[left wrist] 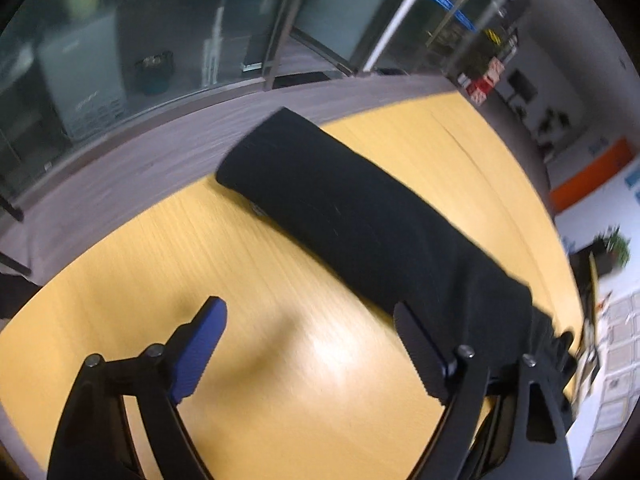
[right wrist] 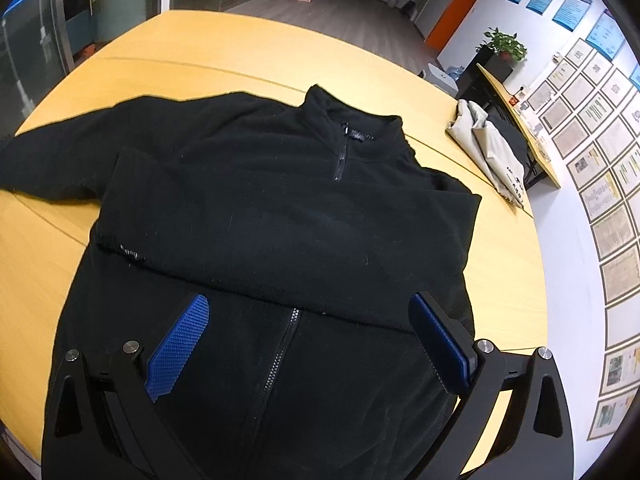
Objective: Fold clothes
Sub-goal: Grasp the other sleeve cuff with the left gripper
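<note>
A black fleece zip jacket (right wrist: 280, 208) lies flat on the yellow wooden table (right wrist: 224, 52), collar at the far side. One sleeve is folded across the chest; the other sleeve (left wrist: 360, 216) stretches out to the left over the table (left wrist: 248, 280). My right gripper (right wrist: 308, 308) is open and empty, hovering over the jacket's lower front by the zipper. My left gripper (left wrist: 308, 312) is open and empty above bare table, its right finger (left wrist: 420, 348) next to the outstretched sleeve.
A folded grey-beige garment (right wrist: 488, 140) lies at the table's far right edge. A bench and potted plant (right wrist: 504, 44) stand beyond it by a wall of framed papers. Glass partitions (left wrist: 160, 40) and grey floor lie beyond the table's left edge.
</note>
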Motion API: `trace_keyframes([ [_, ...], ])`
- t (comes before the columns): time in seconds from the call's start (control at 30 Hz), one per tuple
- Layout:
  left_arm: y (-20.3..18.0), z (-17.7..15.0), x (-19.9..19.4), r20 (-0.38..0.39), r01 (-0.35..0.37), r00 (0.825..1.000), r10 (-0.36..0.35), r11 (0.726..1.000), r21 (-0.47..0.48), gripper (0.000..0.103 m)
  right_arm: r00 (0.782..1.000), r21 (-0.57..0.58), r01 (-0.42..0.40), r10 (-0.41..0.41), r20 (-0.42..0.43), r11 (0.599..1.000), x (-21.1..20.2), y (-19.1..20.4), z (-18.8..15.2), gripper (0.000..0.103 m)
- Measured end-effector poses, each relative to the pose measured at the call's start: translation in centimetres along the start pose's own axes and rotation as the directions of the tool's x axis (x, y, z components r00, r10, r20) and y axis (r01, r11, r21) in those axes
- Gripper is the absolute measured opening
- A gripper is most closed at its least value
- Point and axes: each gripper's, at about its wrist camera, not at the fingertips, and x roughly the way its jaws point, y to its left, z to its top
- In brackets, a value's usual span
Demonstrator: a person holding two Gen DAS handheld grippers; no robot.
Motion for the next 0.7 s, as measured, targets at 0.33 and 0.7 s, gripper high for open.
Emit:
trace_keyframes([
  [0.33,-0.2,3.2,5.3,-0.031,0.015,0.999,-0.016,1.000,-0.003,0.063,0.995,-0.022,-0.089,0.090,0.046,0.996,0.2,2.2,-0.3,0.101],
  [0.7,2.4,4.3,7.9,-0.030,0.075,0.996,-0.078,0.991,-0.108,0.010,0.993,-0.062,-0.118,0.119,0.022,0.991,0.7,3.2,-1.3,0.101],
])
